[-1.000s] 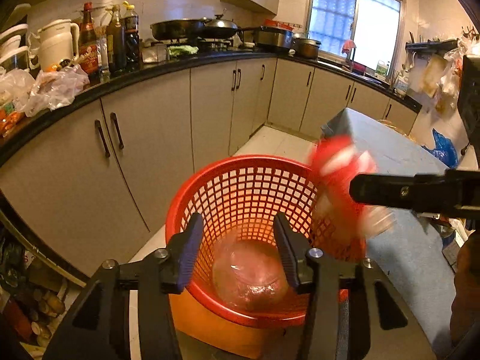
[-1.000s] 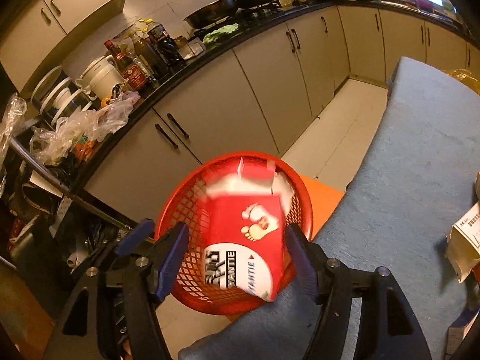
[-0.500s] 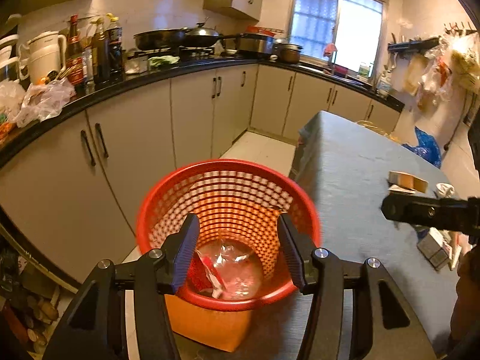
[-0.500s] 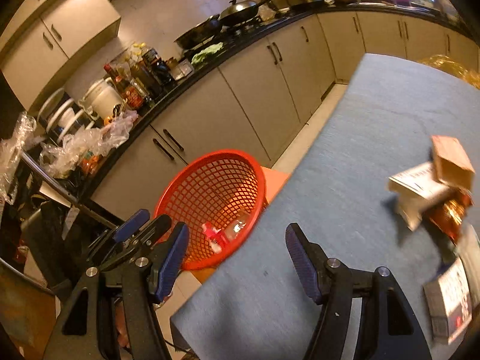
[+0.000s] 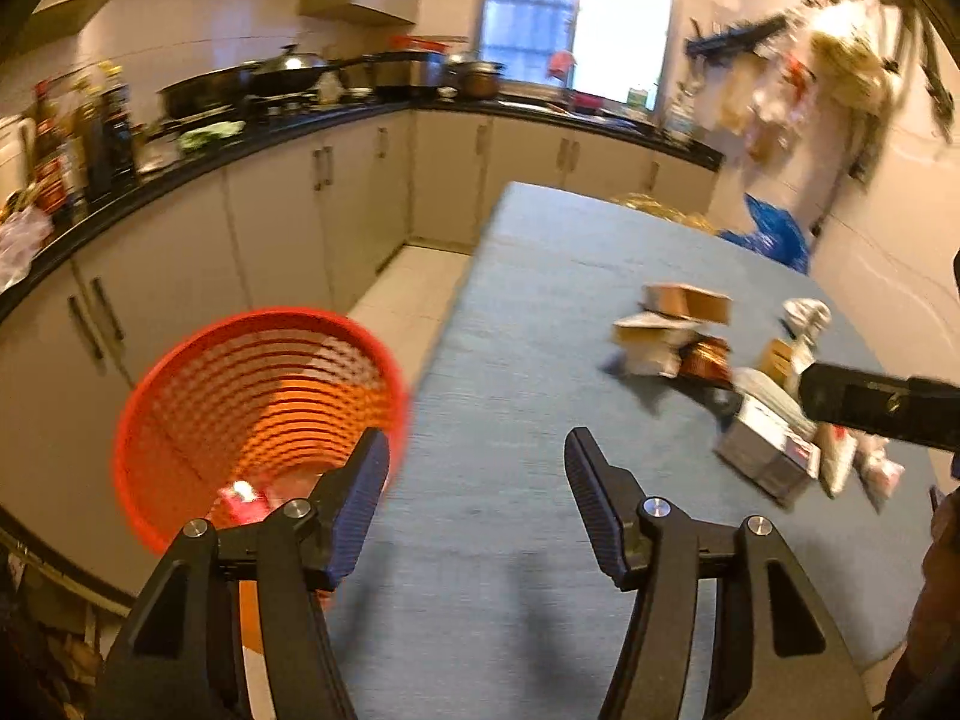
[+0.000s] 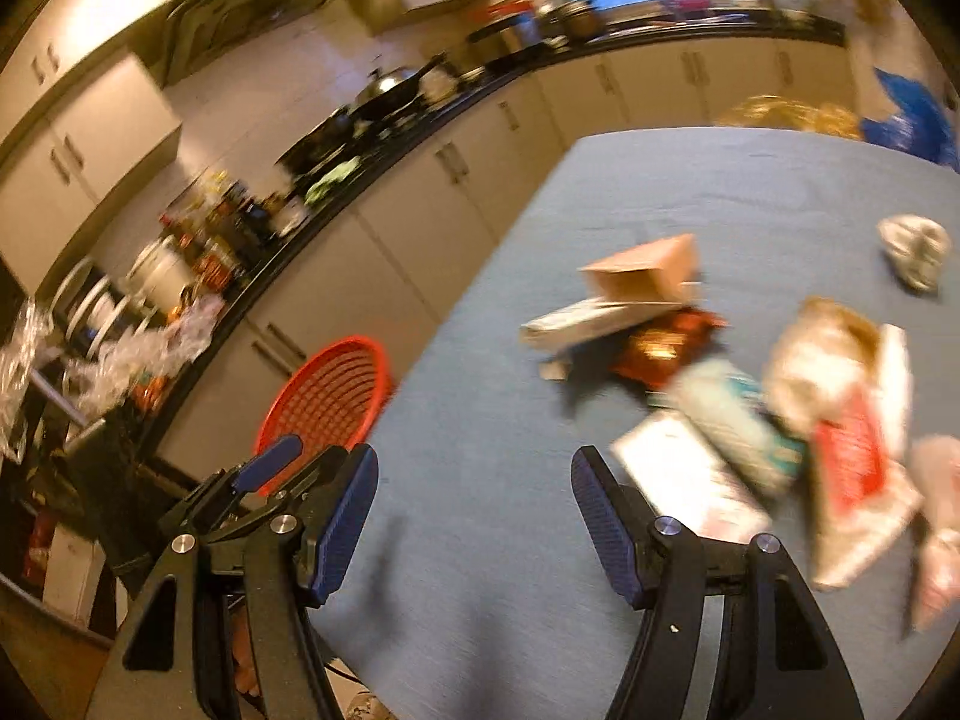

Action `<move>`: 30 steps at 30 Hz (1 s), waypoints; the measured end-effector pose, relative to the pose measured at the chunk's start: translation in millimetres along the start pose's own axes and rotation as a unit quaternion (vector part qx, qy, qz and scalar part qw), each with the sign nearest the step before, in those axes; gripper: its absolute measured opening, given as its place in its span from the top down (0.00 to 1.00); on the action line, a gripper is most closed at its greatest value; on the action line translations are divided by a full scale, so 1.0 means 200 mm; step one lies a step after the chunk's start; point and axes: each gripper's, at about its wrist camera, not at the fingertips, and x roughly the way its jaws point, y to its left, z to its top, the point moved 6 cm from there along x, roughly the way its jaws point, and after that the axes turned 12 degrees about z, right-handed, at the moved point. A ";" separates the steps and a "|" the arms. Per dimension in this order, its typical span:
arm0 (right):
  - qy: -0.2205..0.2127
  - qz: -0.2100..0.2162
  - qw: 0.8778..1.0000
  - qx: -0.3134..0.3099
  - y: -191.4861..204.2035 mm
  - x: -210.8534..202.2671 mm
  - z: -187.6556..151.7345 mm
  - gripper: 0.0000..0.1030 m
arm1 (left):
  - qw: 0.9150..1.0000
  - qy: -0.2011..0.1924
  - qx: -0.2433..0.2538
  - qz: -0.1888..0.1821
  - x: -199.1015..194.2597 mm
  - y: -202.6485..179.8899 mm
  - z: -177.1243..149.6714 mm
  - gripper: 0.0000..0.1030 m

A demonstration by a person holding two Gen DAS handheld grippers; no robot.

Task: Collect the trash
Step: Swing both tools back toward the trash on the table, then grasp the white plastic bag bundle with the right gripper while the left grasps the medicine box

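A kitchen with cream cabinet doors under a black L-shaped worktop crowded with woks and bottles surrounds a long desk covered in blue-grey cloth. Beside the desk's left edge stands a round red plastic mesh basket, with red-and-white wrappers lying at its bottom. A blurred heap of cardboard boxes and paper packets lies on the desk's right side. The left gripper, jaws just opening, hangs empty over bare cloth; the right gripper is also spread, holding nothing.
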 end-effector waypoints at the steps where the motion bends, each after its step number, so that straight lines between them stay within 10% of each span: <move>1: -0.008 -0.005 1.000 0.002 -0.03 -0.05 0.00 0.31 | 1.000 0.002 0.006 -0.008 0.00 -0.06 0.00 0.42; 16: -0.101 -0.191 0.971 0.099 -0.74 -0.77 -0.14 0.31 | 0.992 0.037 0.065 -0.103 -0.06 -0.67 -0.05 0.35; 26: -0.051 -0.207 0.969 0.122 -0.96 -0.66 -0.21 0.32 | 0.989 0.061 0.075 -0.114 -0.04 -0.81 -0.10 0.33; 30: -0.026 -0.221 0.970 0.098 -0.95 -0.57 -0.23 0.51 | 0.989 0.070 0.070 -0.110 -0.02 -0.80 -0.10 0.33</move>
